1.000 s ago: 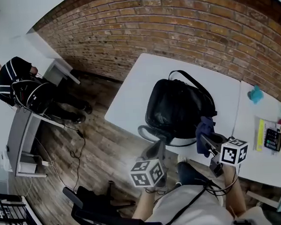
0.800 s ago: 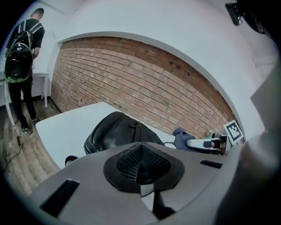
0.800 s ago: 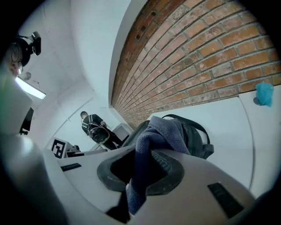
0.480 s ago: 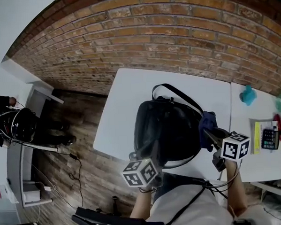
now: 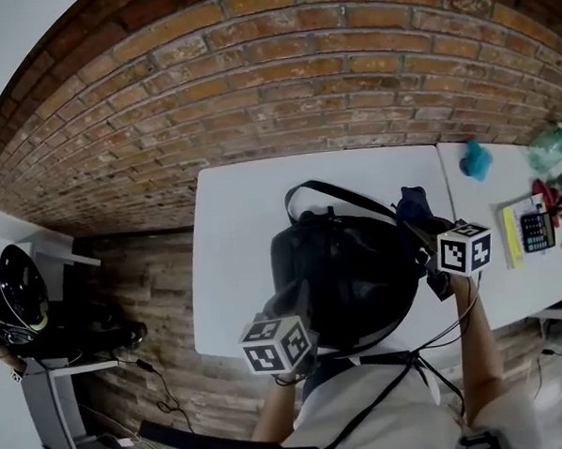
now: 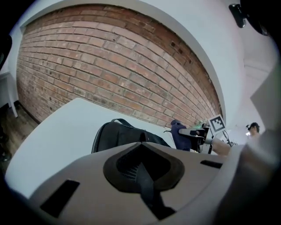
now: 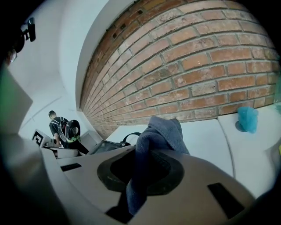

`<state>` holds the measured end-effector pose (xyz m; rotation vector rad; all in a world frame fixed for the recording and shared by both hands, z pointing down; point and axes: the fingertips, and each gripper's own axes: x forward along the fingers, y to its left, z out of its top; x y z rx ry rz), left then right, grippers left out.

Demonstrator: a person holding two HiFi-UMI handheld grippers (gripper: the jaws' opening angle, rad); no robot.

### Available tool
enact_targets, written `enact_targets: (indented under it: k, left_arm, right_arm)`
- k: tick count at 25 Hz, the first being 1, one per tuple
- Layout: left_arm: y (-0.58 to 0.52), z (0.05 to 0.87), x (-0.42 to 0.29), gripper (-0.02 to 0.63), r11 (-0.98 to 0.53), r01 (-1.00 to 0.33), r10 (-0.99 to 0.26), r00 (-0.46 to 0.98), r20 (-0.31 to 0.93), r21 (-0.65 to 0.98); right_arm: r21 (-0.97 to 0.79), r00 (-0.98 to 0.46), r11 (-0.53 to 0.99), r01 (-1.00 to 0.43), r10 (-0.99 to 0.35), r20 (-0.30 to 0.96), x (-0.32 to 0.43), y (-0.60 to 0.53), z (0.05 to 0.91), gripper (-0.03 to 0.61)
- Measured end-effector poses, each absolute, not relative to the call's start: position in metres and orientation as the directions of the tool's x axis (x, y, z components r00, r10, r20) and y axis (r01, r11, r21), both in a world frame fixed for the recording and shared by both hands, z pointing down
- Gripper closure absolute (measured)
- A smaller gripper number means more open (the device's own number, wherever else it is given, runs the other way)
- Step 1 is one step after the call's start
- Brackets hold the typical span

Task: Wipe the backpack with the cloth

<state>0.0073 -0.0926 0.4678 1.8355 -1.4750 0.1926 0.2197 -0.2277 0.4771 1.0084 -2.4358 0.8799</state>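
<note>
My right gripper [image 5: 420, 228] pinches the blue-grey cloth [image 7: 164, 132] just right of the black fabric backpack [image 5: 349, 272]; my left gripper [image 5: 299, 302] clamps its black strap [image 6: 145, 186].

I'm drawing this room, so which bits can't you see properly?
- Head view: the left hand-held gripper covers the backpack's near corner.
- Head view: the right hand-held gripper hides whether the cloth touches the backpack.
- Head view: the calculator's keys are too small to read.
- Left gripper view: the strip between its jaws is too dark to name.
</note>
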Motion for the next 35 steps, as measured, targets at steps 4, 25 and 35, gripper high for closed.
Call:
enact_targets:
  k: [4,25,35]
  left_arm:
    - [-0.102,0.465,-0.005,0.611,-0.166,-0.858,-0.729,0.439,0.526,0.486]
    - [-0.098,0.499,0.005,0.611,-0.279,-0.831,-0.624,0.537,0.568,0.481]
    - [-0.094,0.499,0.001,0.611,-0.273,-0.843,-0.645,0.518,0.562,0.463]
  right_arm:
    - [-0.358,-0.602,0.493,-0.793,-0.540,0.588,0.214,-0.242,0.493,0.532]
    - [-0.201,-0.423,0.409,-0.890,-0.580,0.696,0.226,-0.227,0.548,0.532]
    - [-0.184,-0.390,0.383,-0.905,-0.577,0.717,0.241,-0.181,0.557,0.531]
